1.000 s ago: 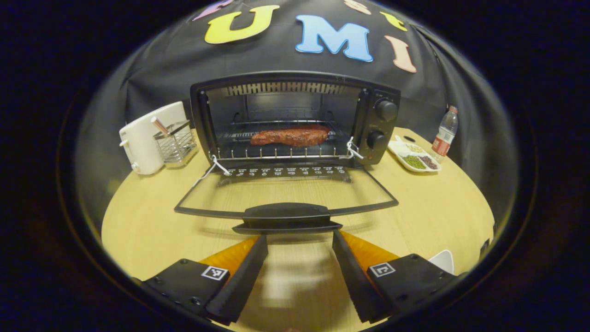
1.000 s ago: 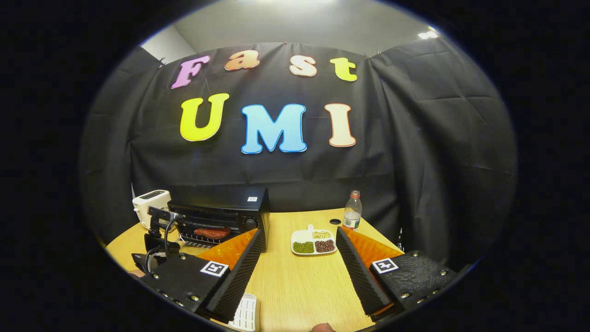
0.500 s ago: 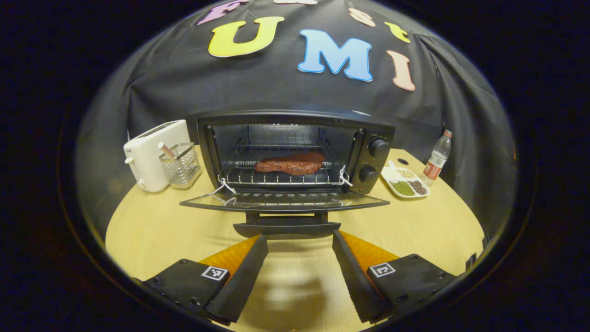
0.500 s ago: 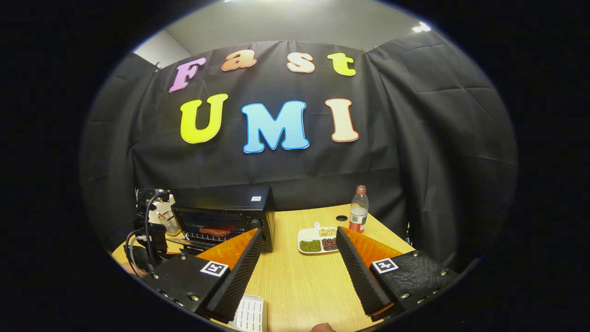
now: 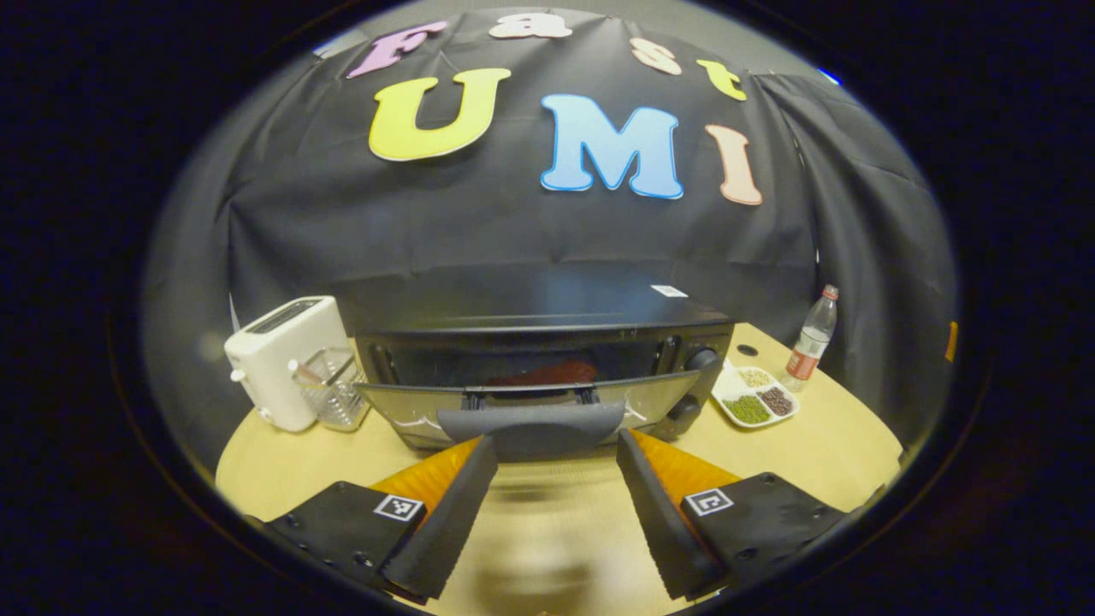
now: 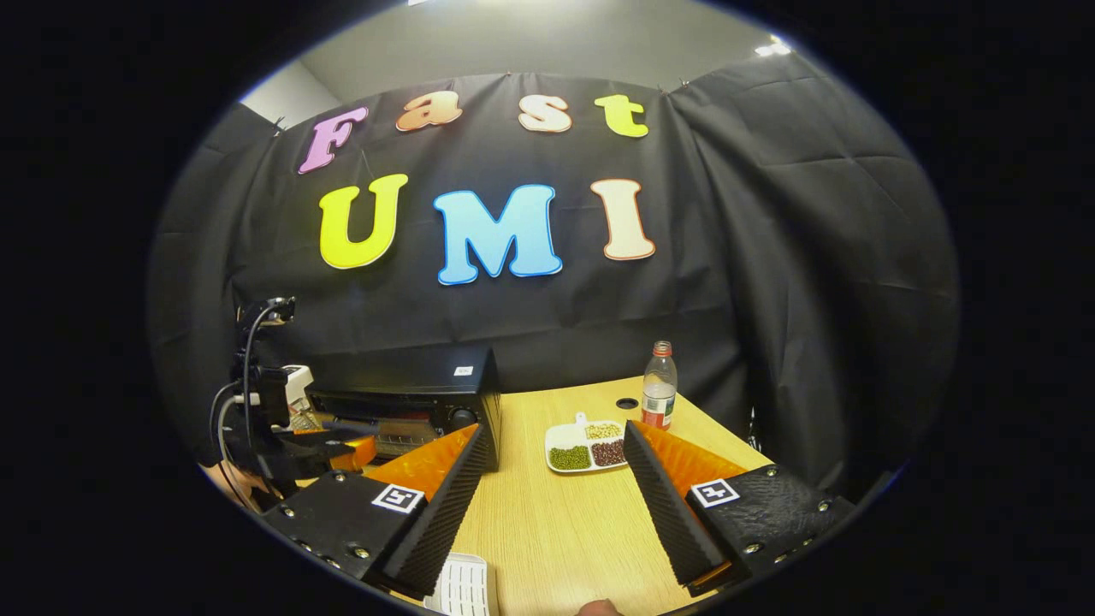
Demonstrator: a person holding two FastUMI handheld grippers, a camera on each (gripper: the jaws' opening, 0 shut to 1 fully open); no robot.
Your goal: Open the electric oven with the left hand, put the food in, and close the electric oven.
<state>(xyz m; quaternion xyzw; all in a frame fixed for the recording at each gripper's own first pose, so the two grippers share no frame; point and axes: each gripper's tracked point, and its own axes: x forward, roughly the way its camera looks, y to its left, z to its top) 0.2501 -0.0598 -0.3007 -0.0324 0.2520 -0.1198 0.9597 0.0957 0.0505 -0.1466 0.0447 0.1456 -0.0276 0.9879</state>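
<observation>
You are on the closing step: your left gripper (image 5: 556, 449), fingers spread, sits under the handle (image 5: 530, 421) of the half-raised oven (image 5: 547, 359) door, meat (image 5: 547, 373) inside; next, push it fully shut, while your right gripper (image 6: 554, 462) idles, fingers spread.

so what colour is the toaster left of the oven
White toaster, clearest in the left gripper view.

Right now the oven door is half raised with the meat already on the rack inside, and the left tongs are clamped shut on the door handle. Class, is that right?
One detail is wrong. The left gripper view shows the left tongs open, their fingers spread just below the door handle, not clamped on it. The rest holds: the oven door is half raised and the meat lies inside.
</observation>
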